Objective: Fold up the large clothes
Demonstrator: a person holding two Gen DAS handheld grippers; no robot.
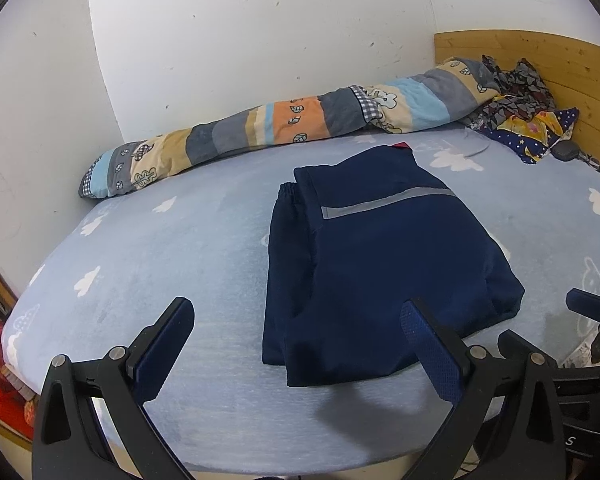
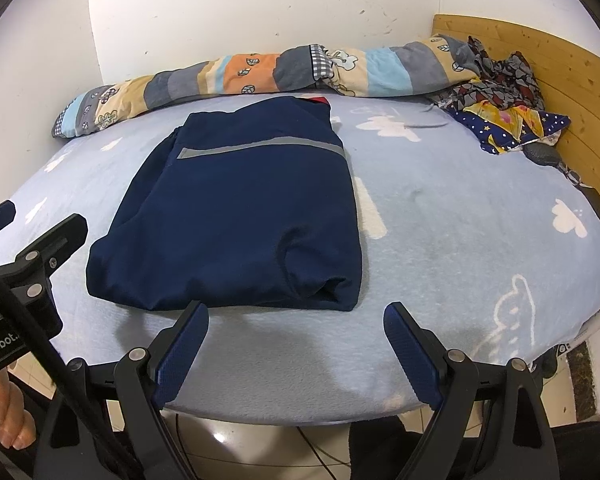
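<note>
A navy blue garment (image 1: 380,256) with a grey reflective stripe lies folded into a compact rectangle on the light blue cloud-print bed sheet (image 1: 180,248). It also shows in the right wrist view (image 2: 240,216). My left gripper (image 1: 296,328) is open and empty, held over the near edge of the bed, its right finger over the garment's near edge. My right gripper (image 2: 296,336) is open and empty, just short of the garment's near edge. The left gripper's body shows at the left of the right wrist view (image 2: 40,256).
A rolled striped quilt (image 2: 260,72) lies along the white wall at the back of the bed. A patterned pile of clothes (image 2: 500,104) sits by the wooden headboard (image 2: 572,92) at the right. Tiled floor (image 2: 228,440) shows below the bed edge.
</note>
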